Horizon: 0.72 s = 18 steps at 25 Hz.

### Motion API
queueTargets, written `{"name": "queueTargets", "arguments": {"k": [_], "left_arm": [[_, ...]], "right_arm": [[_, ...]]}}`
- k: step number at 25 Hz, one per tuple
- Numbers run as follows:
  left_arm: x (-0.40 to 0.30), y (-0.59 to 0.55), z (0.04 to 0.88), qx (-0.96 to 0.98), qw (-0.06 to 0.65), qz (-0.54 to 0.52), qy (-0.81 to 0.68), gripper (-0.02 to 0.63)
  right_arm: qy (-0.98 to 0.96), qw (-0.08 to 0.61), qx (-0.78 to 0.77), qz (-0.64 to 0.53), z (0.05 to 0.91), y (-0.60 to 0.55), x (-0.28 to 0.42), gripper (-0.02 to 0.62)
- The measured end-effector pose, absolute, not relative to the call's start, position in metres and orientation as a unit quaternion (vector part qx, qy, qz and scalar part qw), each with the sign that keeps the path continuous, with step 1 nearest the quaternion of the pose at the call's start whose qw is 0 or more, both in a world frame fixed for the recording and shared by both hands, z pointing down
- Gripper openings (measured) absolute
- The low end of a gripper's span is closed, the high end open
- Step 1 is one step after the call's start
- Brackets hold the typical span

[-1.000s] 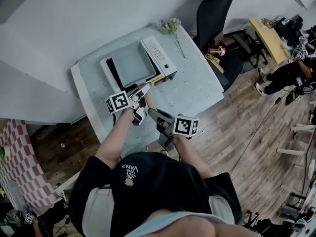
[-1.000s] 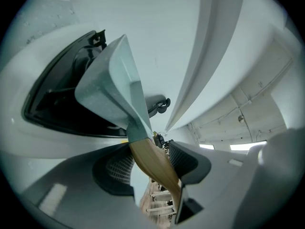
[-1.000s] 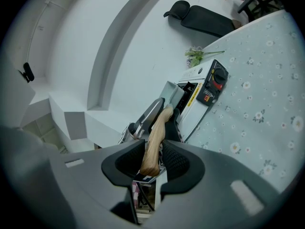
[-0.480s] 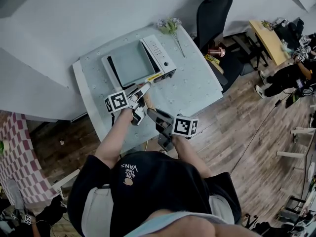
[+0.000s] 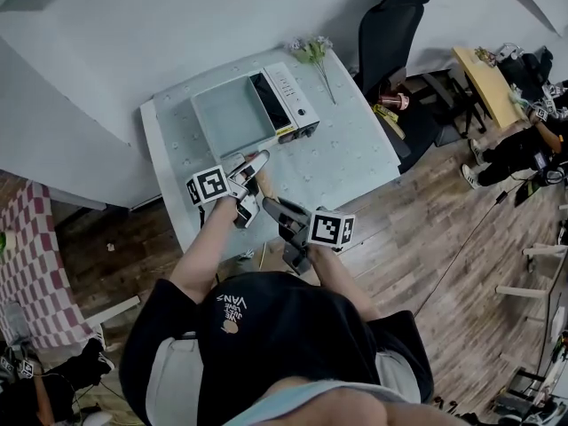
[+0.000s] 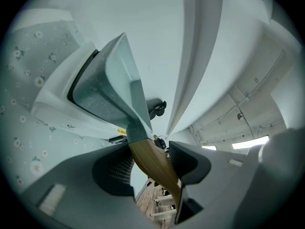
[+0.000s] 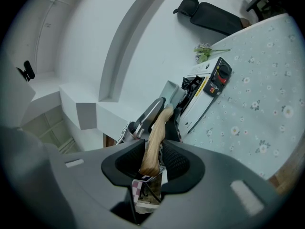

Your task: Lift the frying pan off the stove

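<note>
A square pale-green frying pan (image 5: 232,114) with a wooden handle (image 5: 264,183) hangs over the white stove (image 5: 297,105). A black strip of cooktop (image 5: 271,102) shows to the pan's right. My left gripper (image 5: 251,165) is shut on the handle near the pan. My right gripper (image 5: 277,209) is shut on the handle's near end. In the left gripper view the pan (image 6: 102,87) looks tilted above the stove (image 6: 50,104), and the handle (image 6: 151,157) runs between the jaws of my left gripper (image 6: 150,160). In the right gripper view the handle (image 7: 155,140) lies in my right gripper (image 7: 155,160).
The stove stands on a table (image 5: 346,162) with a flowered cloth; artificial flowers (image 5: 311,51) lie at its far edge. A black office chair (image 5: 386,29) stands behind the table's right corner. Grey walls close in at the left and back, and there is wooden floor (image 5: 444,238) at the right.
The pan has shifted left relative to the stove, uncovering black cooktop on its right where it showed on the left before. Both grippers keep hold of the handle.
</note>
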<state>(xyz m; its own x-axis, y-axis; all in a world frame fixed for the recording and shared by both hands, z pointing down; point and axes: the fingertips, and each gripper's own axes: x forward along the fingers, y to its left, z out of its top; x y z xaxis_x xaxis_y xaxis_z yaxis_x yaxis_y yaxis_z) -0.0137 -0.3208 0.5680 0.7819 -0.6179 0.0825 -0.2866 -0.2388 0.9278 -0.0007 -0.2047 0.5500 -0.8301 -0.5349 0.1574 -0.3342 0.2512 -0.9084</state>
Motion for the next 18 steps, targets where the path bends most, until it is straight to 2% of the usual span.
{"name": "queueTargets", "arguments": {"k": [18], "left_arm": [[-0.021, -0.262, 0.558, 0.766, 0.528, -0.173, -0.325, 0.209]], "right_arm": [[0.804, 0.077, -0.24, -0.538, 0.542, -0.147, 0.003, 0.121]]}}
